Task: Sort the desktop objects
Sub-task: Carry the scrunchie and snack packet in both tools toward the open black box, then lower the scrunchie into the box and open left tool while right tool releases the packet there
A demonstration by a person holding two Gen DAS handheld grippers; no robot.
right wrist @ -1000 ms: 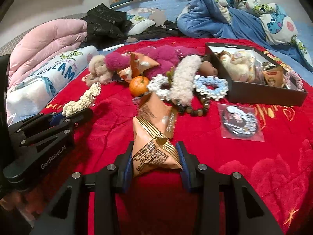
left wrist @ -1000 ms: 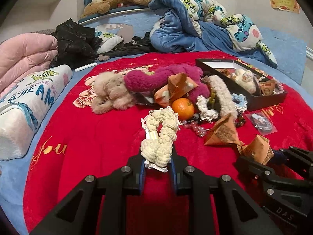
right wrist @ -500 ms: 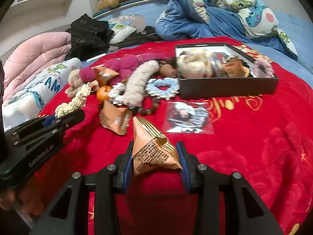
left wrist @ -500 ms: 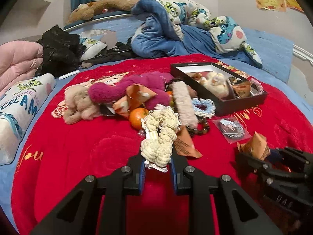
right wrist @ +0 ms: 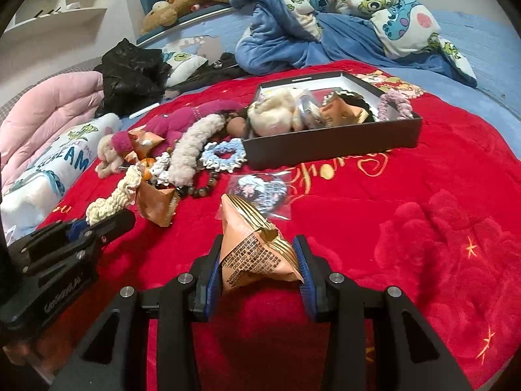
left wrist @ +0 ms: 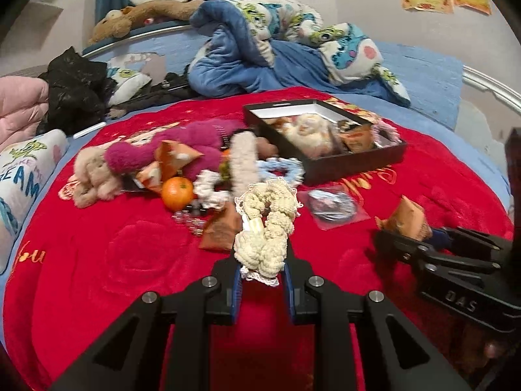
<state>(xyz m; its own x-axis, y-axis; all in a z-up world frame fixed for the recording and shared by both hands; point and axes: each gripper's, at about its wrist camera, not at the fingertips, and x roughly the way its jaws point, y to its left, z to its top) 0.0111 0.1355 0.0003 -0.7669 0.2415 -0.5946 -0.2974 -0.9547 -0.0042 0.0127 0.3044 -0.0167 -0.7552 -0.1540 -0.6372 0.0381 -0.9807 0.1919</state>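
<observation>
The left gripper [left wrist: 262, 265] is clamped on a cream knitted scrunchie [left wrist: 267, 228], the right gripper [right wrist: 259, 268] on an orange snack packet [right wrist: 257, 247]. Both have been carried rightward since a second ago: the black box [right wrist: 332, 145] is now seen nearer and more central. Both grippers are angled down over the red blanket [right wrist: 407, 228], side by side.
</observation>
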